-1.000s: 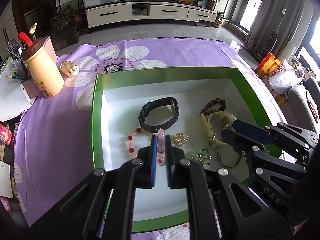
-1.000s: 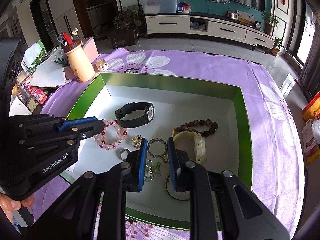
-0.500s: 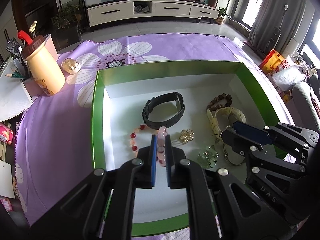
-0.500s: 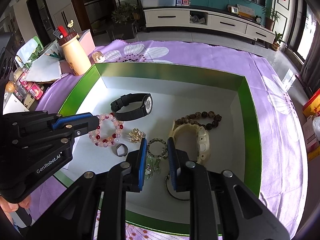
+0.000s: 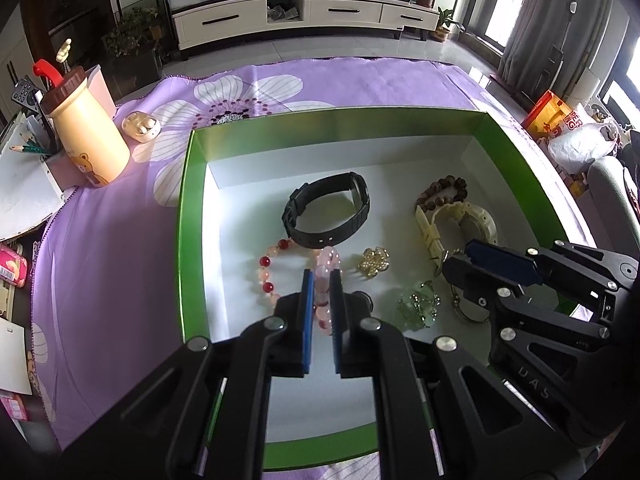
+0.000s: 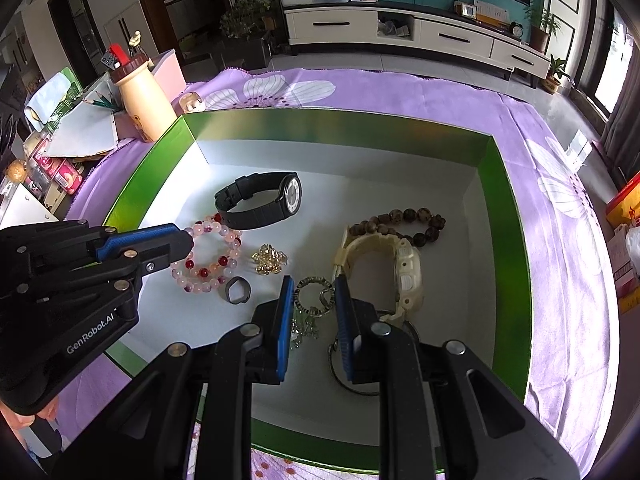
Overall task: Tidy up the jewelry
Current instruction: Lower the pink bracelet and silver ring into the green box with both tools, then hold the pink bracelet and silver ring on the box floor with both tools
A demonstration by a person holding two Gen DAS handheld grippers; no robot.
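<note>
- Pinches the pink and red bead bracelet (image 5: 328,257) tight in the left gripper (image 5: 322,276), low near the left side of the green cardboard box with the white floor (image 6: 340,124).
- Seems to clench the small dark speckled ring (image 6: 325,285) in the right gripper (image 6: 313,280), with the jaws a little apart and the ring filling the gap.
- Leaves most of the bracelet lying on the box floor, touching the black strap watch (image 6: 260,204).
- Could drag the black watch along if lifted fast, because of the beads resting against its strap.
- Could let the round, smooth beads roll out of the pads and drop back into the box.
- Might snap or stretch the bracelet's string with a hard pull.
- Might hook the shiny silver dangly bits (image 6: 304,326) under the right gripper and pull them up with the ring, since they look tangled together.
- Could bump the two grippers together, being so near each other over one box.
- Could knock the little gold flower brooch (image 6: 270,258), lying just between the two held things.
</note>
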